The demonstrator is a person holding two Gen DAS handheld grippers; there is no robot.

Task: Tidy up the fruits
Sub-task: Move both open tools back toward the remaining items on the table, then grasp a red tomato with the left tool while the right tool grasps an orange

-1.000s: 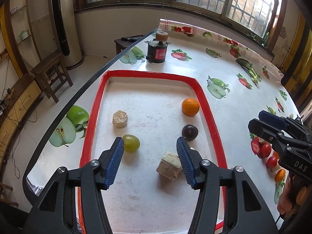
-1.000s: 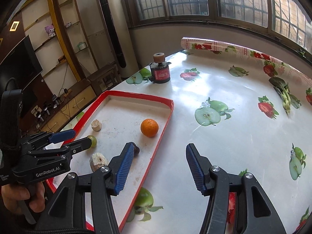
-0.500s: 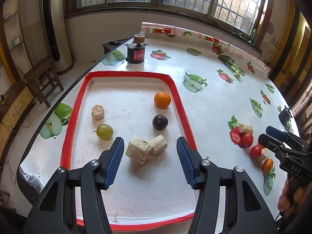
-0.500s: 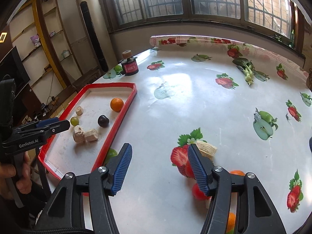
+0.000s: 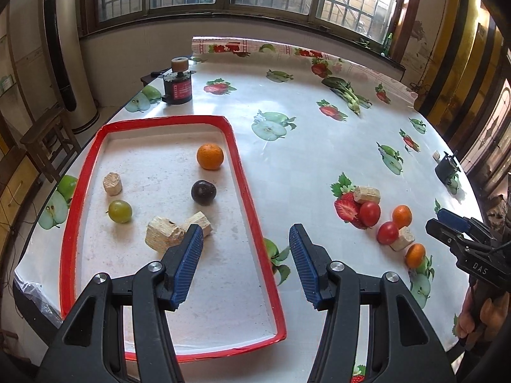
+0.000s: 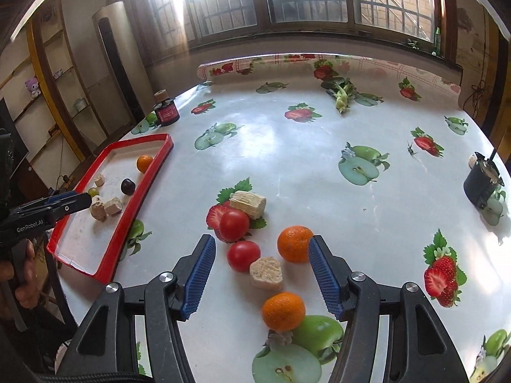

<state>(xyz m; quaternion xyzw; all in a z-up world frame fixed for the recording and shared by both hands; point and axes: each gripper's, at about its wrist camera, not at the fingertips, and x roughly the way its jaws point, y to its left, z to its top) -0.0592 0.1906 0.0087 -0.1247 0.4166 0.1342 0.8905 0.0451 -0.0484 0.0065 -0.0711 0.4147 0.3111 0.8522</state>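
Landmark: we take the red-rimmed tray (image 5: 246, 188) as our reference; it lies on a fruit-print tablecloth (image 6: 287, 146)
Inside the tray: an orange (image 5: 209, 156), a dark plum (image 5: 203, 192), a green grape (image 5: 120, 211) and three pale wooden chunks, two of them (image 5: 164, 229) touching near the tray's middle
Outside the tray, well to its right: we see two tomatoes (image 6: 234, 225), touching or nearly so, a wooden block (image 6: 248, 203) just behind them, a second orange (image 6: 294, 244), a bread-like chunk (image 6: 266, 273) touching the nearer tomato, and a third orange (image 6: 283, 311) nearest the camera
Left gripper (image 5: 246, 255): released, nothing between its fingers; it hangs over the tray's right rim
Right gripper (image 6: 260, 274): its jaws have just been opening; they stand apart above the loose fruit right of the tray, the nearer tomato and the chunk framed between the fingers, the pads not pressing on them
Far from the tray: we note a black cylinder (image 6: 166, 113) beyond its far end
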